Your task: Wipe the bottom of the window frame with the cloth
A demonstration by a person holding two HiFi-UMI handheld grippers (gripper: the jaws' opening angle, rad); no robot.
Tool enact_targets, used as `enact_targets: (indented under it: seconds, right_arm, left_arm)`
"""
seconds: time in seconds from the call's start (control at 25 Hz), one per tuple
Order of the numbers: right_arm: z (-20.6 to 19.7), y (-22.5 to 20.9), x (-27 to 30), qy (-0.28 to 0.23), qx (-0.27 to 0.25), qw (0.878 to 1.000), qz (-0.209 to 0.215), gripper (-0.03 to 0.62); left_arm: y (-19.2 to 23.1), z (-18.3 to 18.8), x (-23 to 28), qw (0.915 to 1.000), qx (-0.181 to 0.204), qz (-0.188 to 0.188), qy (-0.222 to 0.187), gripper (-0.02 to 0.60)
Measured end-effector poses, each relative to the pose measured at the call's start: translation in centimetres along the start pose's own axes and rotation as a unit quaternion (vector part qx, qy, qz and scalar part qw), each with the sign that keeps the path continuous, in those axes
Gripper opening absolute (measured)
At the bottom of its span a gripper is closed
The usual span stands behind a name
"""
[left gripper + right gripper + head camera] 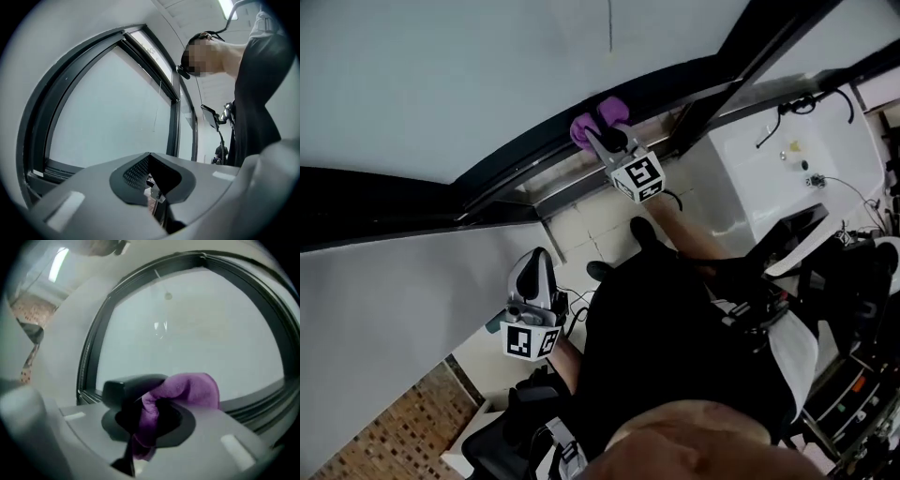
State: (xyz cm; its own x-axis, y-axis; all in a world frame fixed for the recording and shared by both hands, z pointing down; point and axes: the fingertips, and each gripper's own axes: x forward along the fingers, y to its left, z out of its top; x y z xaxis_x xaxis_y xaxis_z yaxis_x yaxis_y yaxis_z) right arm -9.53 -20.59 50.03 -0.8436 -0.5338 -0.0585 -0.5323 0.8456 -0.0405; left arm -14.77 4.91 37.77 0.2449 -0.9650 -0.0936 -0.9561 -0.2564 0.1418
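Observation:
A purple cloth (596,118) is pressed against the dark bottom rail of the window frame (516,164). My right gripper (603,137) is shut on it. In the right gripper view the cloth (187,387) bulges out between the dark pads of the right gripper (150,414), with the frame's bottom rail (262,399) just behind it and the pane above. My left gripper (538,259) hangs lower down, away from the window; in its own view the left gripper (151,176) has its jaws together with nothing in them, facing the window frame (176,122).
A pale sill ledge (572,173) runs under the rail. A white table (769,159) with cables stands to the right, and dark equipment (853,375) lies at the lower right. The person's black clothing (675,347) and shoes (642,230) fill the middle.

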Motion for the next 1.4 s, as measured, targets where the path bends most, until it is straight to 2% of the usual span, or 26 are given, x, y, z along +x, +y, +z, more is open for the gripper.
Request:
enact_targets:
  seconds: [0.04, 0.12, 0.24, 0.4, 0.6, 0.76, 0.8, 0.88, 0.96, 1.0, 1.08, 1.16, 1.28, 1.4]
  right_arm:
    - [0.1, -0.2, 0.3, 0.002, -0.023, 1.0, -0.002, 0.063]
    - [0.2, -0.1, -0.1, -0.004, -0.036, 0.999, 0.005, 0.063]
    - [0.6, 0.7, -1.0, -0.022, -0.016, 0.999, 0.026, 0.063]
    - [0.6, 2.5, -2.6, -0.036, 0.012, 0.998, 0.058, 0.063]
    - [0.1, 4.7, -6.1, -0.017, 0.003, 0.996, 0.083, 0.063]
    - [4.6, 7.3, -10.5, -0.056, -0.013, 0.992, 0.114, 0.063]
    - [5.8, 7.2, -11.2, -0.046, -0.014, 0.993, 0.107, 0.063]
    - [7.6, 4.9, -10.6, 0.007, -0.029, 0.998, 0.063, 0.063]
    - [8.8, 1.5, -6.9, 0.064, -0.056, 0.996, 0.024, 0.063]
    - [9.2, 0.1, -4.1, 0.083, -0.083, 0.993, 0.019, 0.063]
    - [8.1, -1.6, 1.2, 0.128, -0.138, 0.982, 0.03, 0.063]
    - [5.6, -2.2, 4.1, 0.188, -0.156, 0.969, 0.047, 0.064]
    - [4.9, -1.5, 4.0, 0.234, -0.178, 0.952, 0.082, 0.063]
    - [5.5, 0.2, 1.1, 0.242, -0.199, 0.943, 0.109, 0.061]
  left_arm:
    - [-0.3, -0.1, 0.1, 1.0, 0.0, 0.004, 0.005, -0.008]
    - [-0.8, -0.3, -0.1, 0.9998, -0.002, 0.013, 0.013, -0.009]
    - [-0.4, 0.1, -0.3, 0.9997, 0.002, 0.019, 0.016, -0.009]
    - [0.1, 0.3, 0.3, 0.9998, 0.008, 0.009, 0.015, -0.009]
    - [-0.4, -0.8, 1.4, 0.9998, 0.0, -0.01, 0.02, -0.009]
    - [0.1, -0.8, 1.6, 0.9997, -0.001, -0.012, 0.022, -0.009]
    - [0.3, -0.8, 1.6, 0.9997, -0.002, -0.012, 0.021, -0.009]
    - [0.5, -1.0, 1.6, 0.9997, -0.005, -0.012, 0.018, -0.009]
    - [0.6, -1.2, 1.8, 0.9998, -0.005, -0.015, 0.015, -0.009]
    - [0.5, -1.3, 2.0, 0.9998, -0.005, -0.017, 0.013, -0.009]
    - [0.2, -1.2, 2.0, 0.9998, -0.004, -0.018, 0.008, -0.009]
    - [-0.3, -0.8, 1.7, 0.9999, 0.0, -0.015, 0.004, -0.009]
    - [-0.2, -0.4, 1.1, 1.0, 0.0, 0.001, 0.003, -0.009]
    - [0.7, -0.5, 0.5, 0.9999, -0.003, 0.016, 0.004, -0.008]
